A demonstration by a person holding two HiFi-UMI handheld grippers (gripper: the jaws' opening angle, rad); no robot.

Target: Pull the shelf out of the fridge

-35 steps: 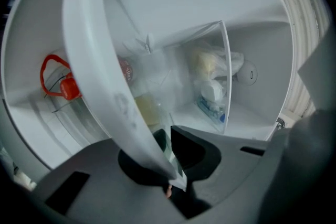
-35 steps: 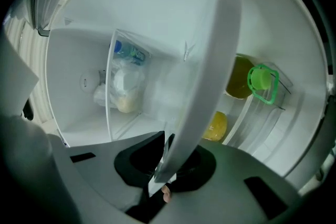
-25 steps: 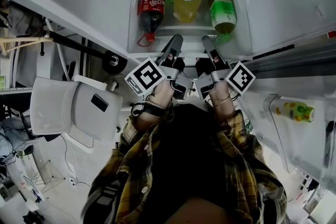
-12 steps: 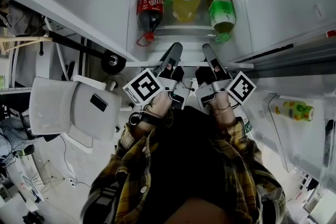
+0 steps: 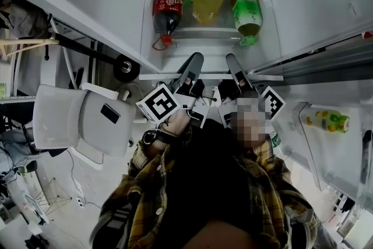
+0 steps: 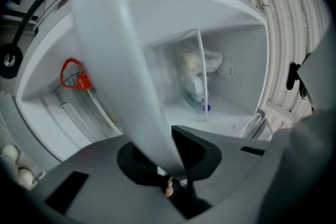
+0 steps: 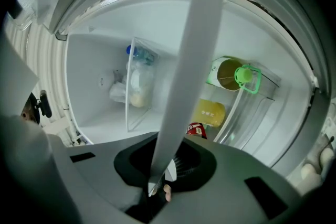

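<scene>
While left tongs [image 6: 168, 162] and right tongs [image 7: 160, 170] clamp the shelf [image 5: 157, 75] — bottles [image 5: 167, 9] lie beyond.

Not much here reads cleanly from my end. In the fridge [image 5: 274, 14], the cola bottle [image 5: 167, 9] by the compartment's left wall has a red label with white script. It looks like the Coca-Cola style, but I can't pick out single letters. The yellow drink bottle [image 5: 207, 4] in the middle carries a small label with dark characters, too small to read. The green bottle [image 5: 247, 14] by the right wall has a pale green label, also illegible. The left cube [image 5: 159, 104] and right cube [image 5: 272, 101] each show a black-and-white square marker: a code pattern, no lettering. A yellow bottle [image 5: 326, 121] in the door rack at right is unreadable too.
</scene>
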